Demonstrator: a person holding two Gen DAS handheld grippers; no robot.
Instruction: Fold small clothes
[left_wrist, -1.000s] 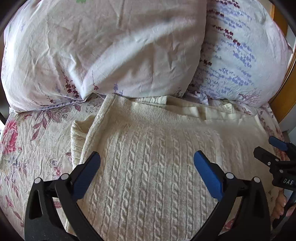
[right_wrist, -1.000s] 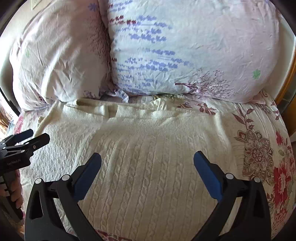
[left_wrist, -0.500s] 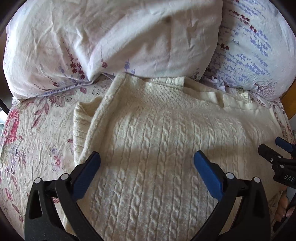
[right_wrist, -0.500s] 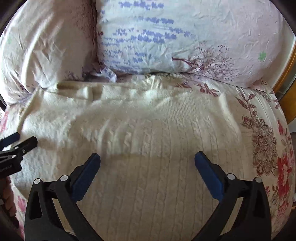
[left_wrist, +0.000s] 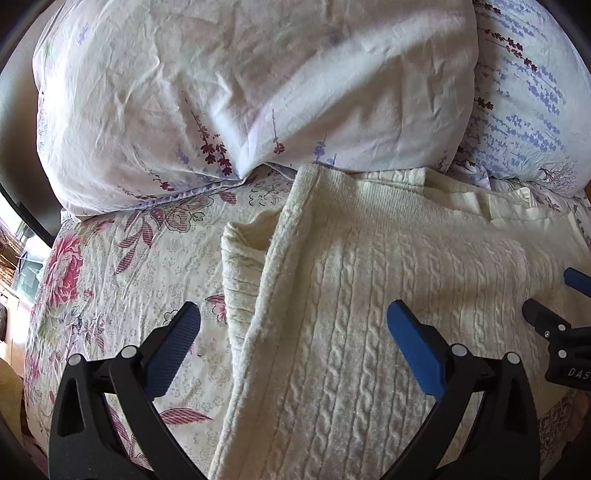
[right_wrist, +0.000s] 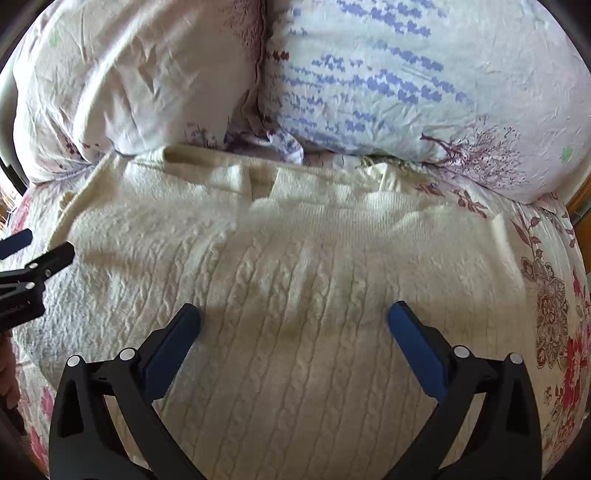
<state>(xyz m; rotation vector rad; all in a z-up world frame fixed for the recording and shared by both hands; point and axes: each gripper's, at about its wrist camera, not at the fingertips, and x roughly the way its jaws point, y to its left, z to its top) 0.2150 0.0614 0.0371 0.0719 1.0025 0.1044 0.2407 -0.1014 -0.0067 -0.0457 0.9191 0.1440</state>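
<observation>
Both claws (left_wrist: 293, 325) (right_wrist: 293, 325) gape above sweater (right_wrist: 295, 295)

We see bright daylight on the pillows (left_wrist: 258, 92), soft shadow across the sweater (right_wrist: 295, 295), sharp focus, and fisheye-curved dark corners.

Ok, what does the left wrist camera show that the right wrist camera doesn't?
Only the left wrist view shows the sweater's left edge, with a sleeve tucked under it, and the bare bedspread beside it. Only the right wrist view shows the sweater's right edge and the red flowers on the bedspread there. Both show the cream cable-knit sweater, two pillows behind it, and both grippers open above the sweater: left gripper, right gripper.
</observation>
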